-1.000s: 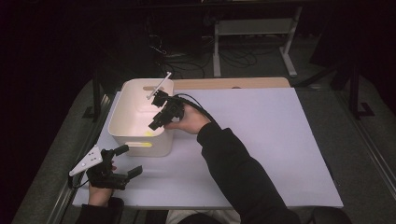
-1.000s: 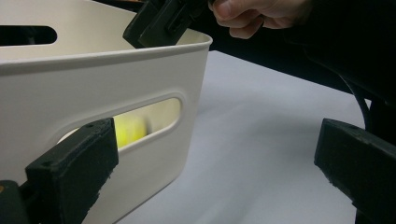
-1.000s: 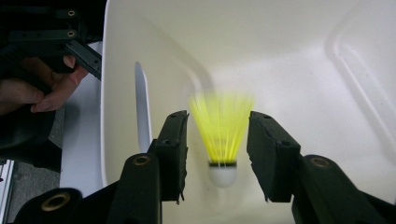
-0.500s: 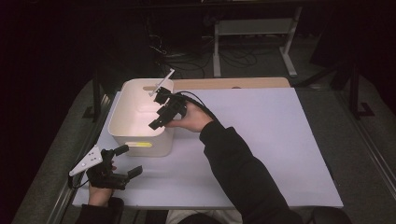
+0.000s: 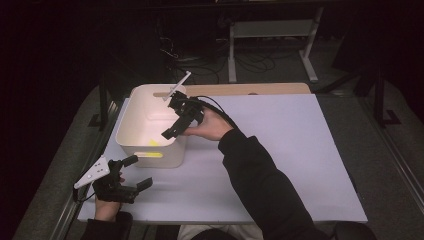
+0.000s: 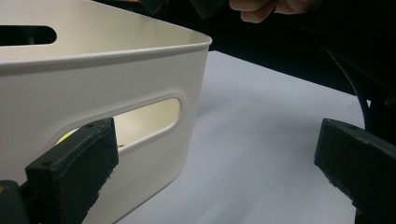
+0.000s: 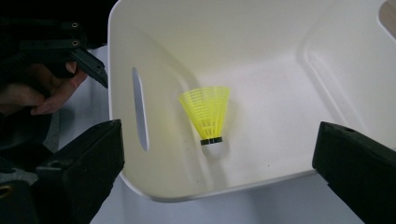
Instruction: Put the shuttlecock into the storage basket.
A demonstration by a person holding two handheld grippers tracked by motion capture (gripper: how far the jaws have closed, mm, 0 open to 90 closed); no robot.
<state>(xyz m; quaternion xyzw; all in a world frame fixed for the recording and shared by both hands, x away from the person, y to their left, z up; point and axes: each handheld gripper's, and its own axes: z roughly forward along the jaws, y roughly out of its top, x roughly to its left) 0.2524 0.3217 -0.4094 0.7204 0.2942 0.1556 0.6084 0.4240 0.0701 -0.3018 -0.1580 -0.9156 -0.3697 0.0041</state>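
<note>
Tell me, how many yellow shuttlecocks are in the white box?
1. The yellow shuttlecock lies on the floor of the white box, near the wall with the handle slot.

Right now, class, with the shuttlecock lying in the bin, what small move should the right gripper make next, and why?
Probably lift the right gripper clear of the bin: its jaws have just been opening, nothing sits between them, and the yellow shuttlecock rests on the bin floor.

The right gripper (image 5: 172, 131), over the white bin (image 5: 131, 127), now stands with its jaws spread wide; they have just been opening, and nothing sits between them. The yellow shuttlecock (image 7: 208, 115) lies free on the bin's floor. A second ago a yellow patch showed at this gripper's tips.
</note>
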